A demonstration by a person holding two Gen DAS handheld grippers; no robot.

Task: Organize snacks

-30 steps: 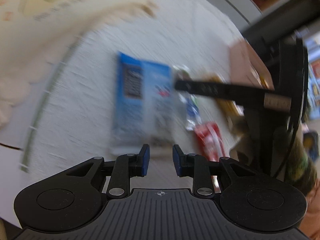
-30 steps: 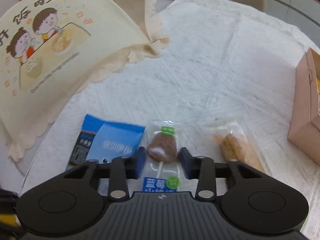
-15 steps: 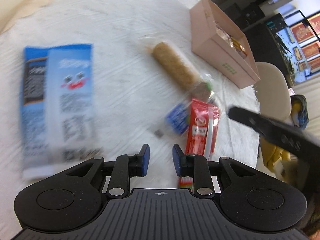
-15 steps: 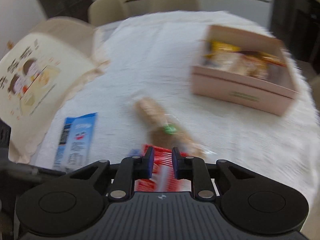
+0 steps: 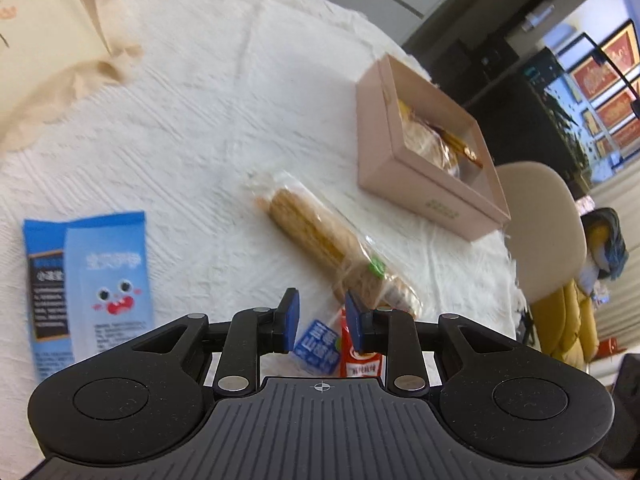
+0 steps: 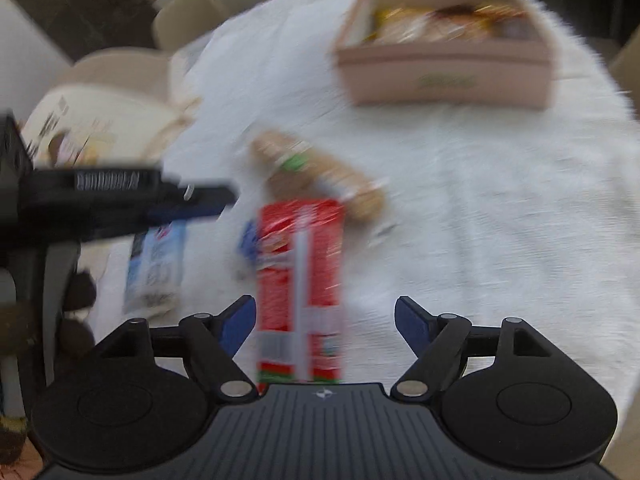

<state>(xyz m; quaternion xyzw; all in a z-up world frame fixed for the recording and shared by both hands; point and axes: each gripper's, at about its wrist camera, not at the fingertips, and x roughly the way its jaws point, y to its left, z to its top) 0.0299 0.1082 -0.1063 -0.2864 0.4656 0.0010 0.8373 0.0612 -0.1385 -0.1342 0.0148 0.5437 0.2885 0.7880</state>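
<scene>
Right hand-held gripper [image 6: 325, 316] hovered over the white-clothed surface [image 6: 480, 208], jaws spread wide, having just been opening. Red packet [image 6: 300, 280] lay on the cloth below the gap, nearer the left pad, gripped by neither; view blurred. Left hand-held gripper [image 5: 322, 316] stood with jaws a narrow gap apart, nothing clamped; behind that gap lay a small blue wrapper [image 5: 318, 346] and the red packet's end [image 5: 360, 360]. Clear-wrapped biscuit roll [image 5: 316, 224] lay aslant mid-cloth, its near end against the red packet. Blue packet [image 5: 92, 288] lay flat, well to the left. Pink box [image 5: 424, 152], open and holding wrapped snacks, sat at the far right edge.
</scene>
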